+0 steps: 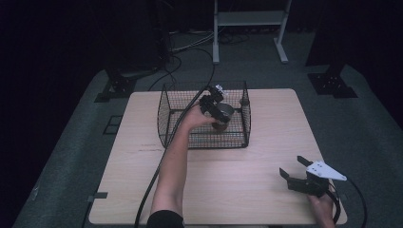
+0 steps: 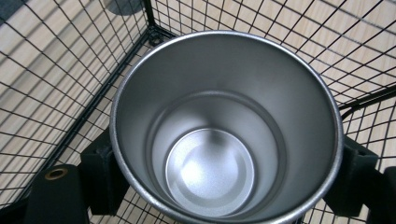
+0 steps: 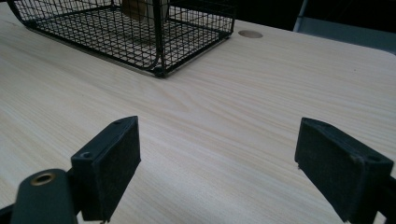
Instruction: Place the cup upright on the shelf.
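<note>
Left gripper (image 1: pixel 219 112) clamps the steel cup (image 2: pixel 224 126) inside the wire basket (image 1: pixel 164 114). Lower it straight to the basket floor, upright, before letting go.

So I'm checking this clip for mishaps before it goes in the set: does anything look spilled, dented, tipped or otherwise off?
Nothing stands out. The left gripper holds a steel cup inside the wire basket; the cup is empty, with no dents in view. The right gripper rests open above the bare wooden table, with no spills.
</note>
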`<move>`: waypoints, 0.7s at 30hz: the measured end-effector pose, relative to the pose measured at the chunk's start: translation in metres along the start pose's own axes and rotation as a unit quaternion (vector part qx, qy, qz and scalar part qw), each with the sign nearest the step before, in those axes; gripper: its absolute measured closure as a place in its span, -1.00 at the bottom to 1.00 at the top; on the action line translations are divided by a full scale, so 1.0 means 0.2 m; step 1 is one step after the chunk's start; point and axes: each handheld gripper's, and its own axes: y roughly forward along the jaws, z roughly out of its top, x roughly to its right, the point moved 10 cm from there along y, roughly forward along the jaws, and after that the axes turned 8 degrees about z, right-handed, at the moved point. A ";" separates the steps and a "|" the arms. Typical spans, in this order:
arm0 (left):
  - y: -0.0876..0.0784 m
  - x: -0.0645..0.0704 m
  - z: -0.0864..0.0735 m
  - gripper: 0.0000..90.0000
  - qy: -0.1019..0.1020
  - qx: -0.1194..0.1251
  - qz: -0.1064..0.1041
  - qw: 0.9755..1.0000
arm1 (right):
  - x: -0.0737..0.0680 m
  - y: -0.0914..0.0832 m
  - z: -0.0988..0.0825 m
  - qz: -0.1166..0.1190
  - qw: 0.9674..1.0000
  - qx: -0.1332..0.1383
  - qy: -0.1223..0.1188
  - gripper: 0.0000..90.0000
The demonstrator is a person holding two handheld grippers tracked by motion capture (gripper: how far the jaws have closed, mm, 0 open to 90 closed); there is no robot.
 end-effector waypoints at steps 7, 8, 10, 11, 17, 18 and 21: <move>0.04 0.01 -0.02 -0.61 0.000 -0.008 -0.005 1.000 | 0.00 0.00 0.00 0.000 1.000 0.001 0.001 -0.70; 0.04 0.01 -0.02 -0.61 -0.002 -0.008 -0.007 1.000 | 0.00 0.00 0.00 0.001 1.000 0.001 0.001 -0.70; 0.05 0.02 -0.03 -0.61 -0.004 -0.013 -0.010 1.000 | 0.00 0.00 0.00 0.001 1.000 0.001 0.000 -0.70; 0.05 0.02 -0.03 -0.61 -0.004 -0.013 -0.010 1.000 | 0.00 0.00 0.00 0.001 1.000 0.001 0.000 -0.70; 0.07 0.00 -0.06 -0.61 0.000 -0.028 -0.004 1.000 | 0.00 0.00 0.00 0.001 1.000 0.001 -0.001 -0.70; 0.07 0.01 -0.06 -0.61 -0.003 -0.027 -0.004 1.000 | 0.00 0.00 0.00 0.002 1.000 0.001 -0.001 -0.70; 0.07 0.00 -0.07 -0.61 -0.006 -0.026 -0.005 1.000 | 0.00 0.00 0.00 0.002 1.000 0.002 0.000 -0.70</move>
